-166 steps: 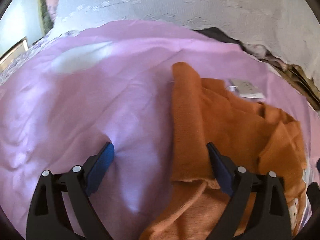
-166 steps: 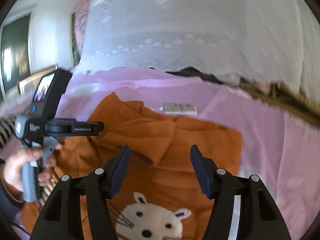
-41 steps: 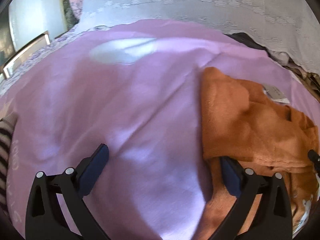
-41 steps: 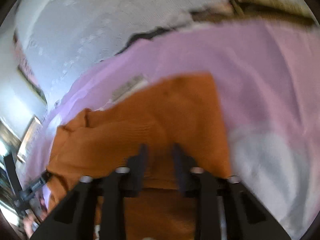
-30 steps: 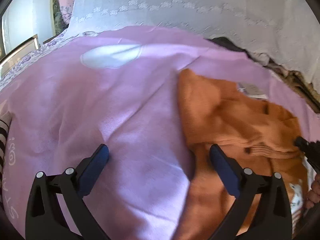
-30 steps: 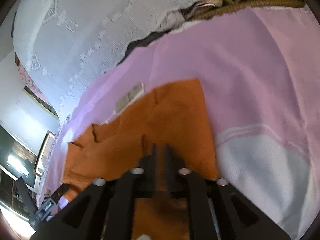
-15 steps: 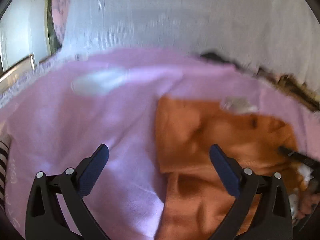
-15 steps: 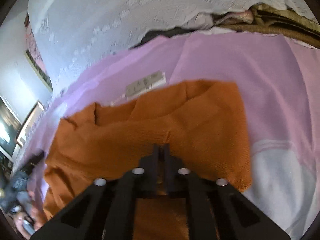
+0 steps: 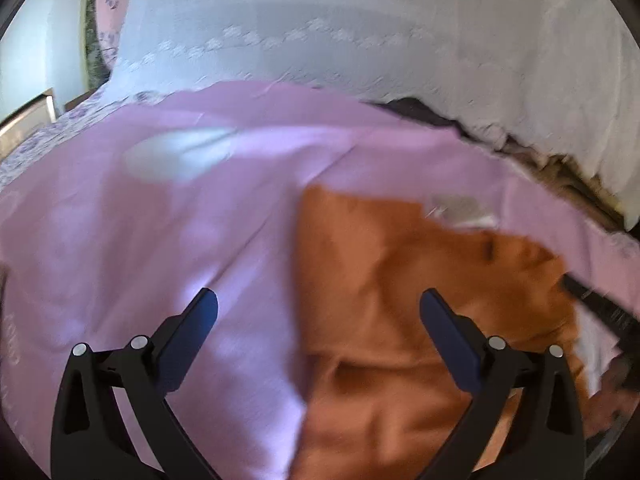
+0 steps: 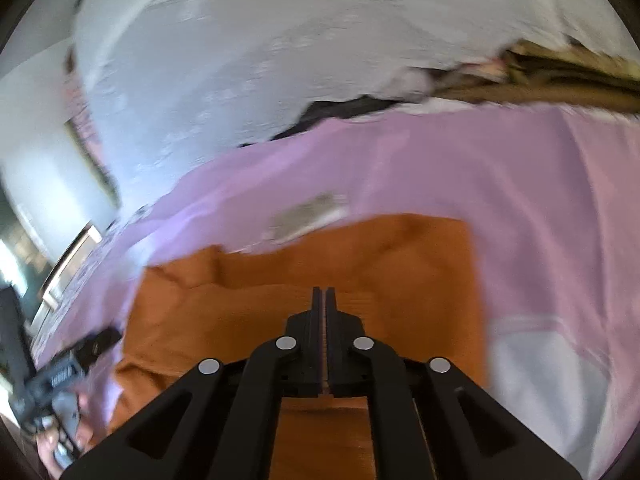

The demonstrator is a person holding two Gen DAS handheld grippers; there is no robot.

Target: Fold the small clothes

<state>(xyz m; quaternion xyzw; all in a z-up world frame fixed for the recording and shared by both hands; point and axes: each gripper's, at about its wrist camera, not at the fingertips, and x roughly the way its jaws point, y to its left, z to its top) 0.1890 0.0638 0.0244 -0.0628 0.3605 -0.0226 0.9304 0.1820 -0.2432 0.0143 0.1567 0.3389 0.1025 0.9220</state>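
An orange knitted sweater [image 9: 400, 280] lies crumpled on a pink sheet [image 9: 160, 220], with a white tag [image 9: 460, 206] at its far edge. My left gripper [image 9: 318, 296] hangs open above the sweater's left edge, one finger over the sheet and one over the knit, holding nothing. My right gripper [image 10: 320, 290] is shut, its tips pinching a raised fold of the sweater [image 10: 400, 256]. In the right wrist view the tag [image 10: 308, 216] lies just beyond the fabric. The left gripper's handle [image 10: 60, 372] and the hand holding it show at the lower left.
White lace fabric [image 9: 360, 40] rises behind the sheet, with dark and brown bedding [image 10: 560, 76] at its lower edge. A pale patch [image 10: 540, 380] marks the sheet right of the sweater. A framed object [image 9: 24, 120] stands far left.
The right jaws went from a narrow gap to fully shut on the knit, and that view rolled nearer to level. In the left view the sweater drifted toward the middle as that gripper shifted.
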